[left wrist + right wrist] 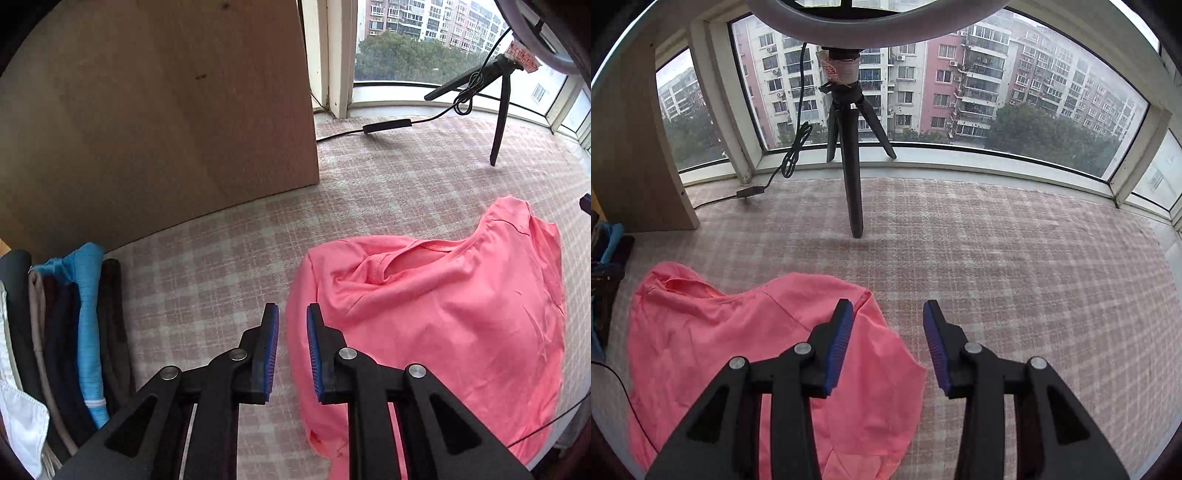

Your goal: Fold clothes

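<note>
Wrinkles are our worry: the pink shirt [436, 314] lies bunched on the checked cloth [221, 258], at four o'clock of the left tongs [292, 317] and nine o'clock of the right tongs [888, 314]. Both are released, empty; a careless pinch could fold creases in.

shirt [461, 314]: pink cloth, matt, creased
checked cover [997, 258]: woven, rough
panel [147, 129]: smooth wood
left tool [292, 314]: black plastic, ribbed blue pads

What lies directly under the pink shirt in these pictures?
The pink shirt lies crumpled on the pink checked blanket, which shows all around it. Whatever is beneath the blanket is covered.
</note>
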A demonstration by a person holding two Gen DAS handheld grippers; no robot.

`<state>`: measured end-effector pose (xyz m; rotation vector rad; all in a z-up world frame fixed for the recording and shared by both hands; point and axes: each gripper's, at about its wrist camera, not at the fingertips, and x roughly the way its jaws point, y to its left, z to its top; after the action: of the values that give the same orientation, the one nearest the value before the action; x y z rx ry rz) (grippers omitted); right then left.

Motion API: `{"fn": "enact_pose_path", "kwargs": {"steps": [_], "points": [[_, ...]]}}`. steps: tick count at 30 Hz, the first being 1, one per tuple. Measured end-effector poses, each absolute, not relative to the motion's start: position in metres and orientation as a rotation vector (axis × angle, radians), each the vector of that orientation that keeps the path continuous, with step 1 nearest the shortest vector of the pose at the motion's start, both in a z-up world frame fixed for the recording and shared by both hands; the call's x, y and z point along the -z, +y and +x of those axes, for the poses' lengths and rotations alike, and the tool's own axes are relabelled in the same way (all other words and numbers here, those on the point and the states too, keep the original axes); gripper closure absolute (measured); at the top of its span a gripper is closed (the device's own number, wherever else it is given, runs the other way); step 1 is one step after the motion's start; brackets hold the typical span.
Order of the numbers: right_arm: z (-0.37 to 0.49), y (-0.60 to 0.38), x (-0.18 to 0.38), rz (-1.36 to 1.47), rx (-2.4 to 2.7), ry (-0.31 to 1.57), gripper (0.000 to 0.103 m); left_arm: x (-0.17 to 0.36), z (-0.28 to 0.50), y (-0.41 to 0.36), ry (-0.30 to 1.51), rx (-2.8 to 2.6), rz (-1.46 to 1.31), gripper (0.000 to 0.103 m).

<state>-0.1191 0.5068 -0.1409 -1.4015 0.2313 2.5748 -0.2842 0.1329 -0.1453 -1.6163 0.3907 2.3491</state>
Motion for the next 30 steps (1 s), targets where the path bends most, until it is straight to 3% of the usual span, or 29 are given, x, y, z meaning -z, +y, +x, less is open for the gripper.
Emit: {"fn": "enact_pose_path", "kwargs": {"steps": [6, 10, 11, 12, 13, 19, 22, 23, 25, 26, 27, 28, 29, 30], "points": [[0.002, 0.477, 0.13, -1.531, -2.628, 0.149, 0.063, 0.118, -0.172, 0.056, 0.466, -2.328, -1.575, 0.076], [0.088, 0.461, 0.108, -1.545, -2.709, 0.315, 0.062, 0.111, -0.09, 0.008, 0.462, -2.297, -1.619, 0.075], [0.106, 0.457, 0.106, -1.539, -2.746, 0.404, 0.058, 0.114, -0.075, 0.003, 0.477, -2.285, -1.63, 0.07], [0.12, 0.452, 0.107, -1.539, -2.768, 0.463, 0.044, 0.117, -0.06, -0.002, 0.491, -2.273, -1.641, 0.065], [0.129, 0.443, 0.114, -1.553, -2.767, 0.45, 0.036, 0.122, -0.047, -0.004, 0.499, -2.255, -1.651, 0.065], [0.133, 0.372, 0.197, -1.797, -2.653, 0.05, 0.035, 0.192, -0.013, 0.054, 0.476, -2.015, -1.687, 0.065], [0.132, 0.357, 0.218, -1.843, -2.658, 0.016, 0.035, 0.214, -0.007, 0.077, 0.472, -1.947, -1.7, 0.065], [0.131, 0.354, 0.221, -1.835, -2.671, 0.013, 0.036, 0.218, -0.008, 0.081, 0.46, -1.939, -1.704, 0.065], [0.127, 0.349, 0.226, -1.83, -2.691, 0.004, 0.036, 0.221, -0.012, 0.086, 0.443, -1.928, -1.718, 0.079], [0.125, 0.347, 0.229, -1.841, -2.689, -0.007, 0.036, 0.221, -0.013, 0.088, 0.443, -1.923, -1.724, 0.101], [0.123, 0.345, 0.233, -1.852, -2.687, -0.017, 0.04, 0.219, -0.014, 0.089, 0.437, -1.914, -1.728, 0.101], [0.122, 0.343, 0.236, -1.872, -2.685, -0.023, 0.073, 0.216, -0.014, 0.09, 0.43, -1.913, -1.716, 0.101], [0.121, 0.344, 0.238, -1.915, -2.68, -0.007, 0.095, 0.209, -0.014, 0.089, 0.429, -1.925, -1.699, 0.101], [0.121, 0.348, 0.237, -1.939, -2.678, 0.034, 0.097, 0.2, -0.016, 0.086, 0.425, -1.948, -1.685, 0.101]]}}
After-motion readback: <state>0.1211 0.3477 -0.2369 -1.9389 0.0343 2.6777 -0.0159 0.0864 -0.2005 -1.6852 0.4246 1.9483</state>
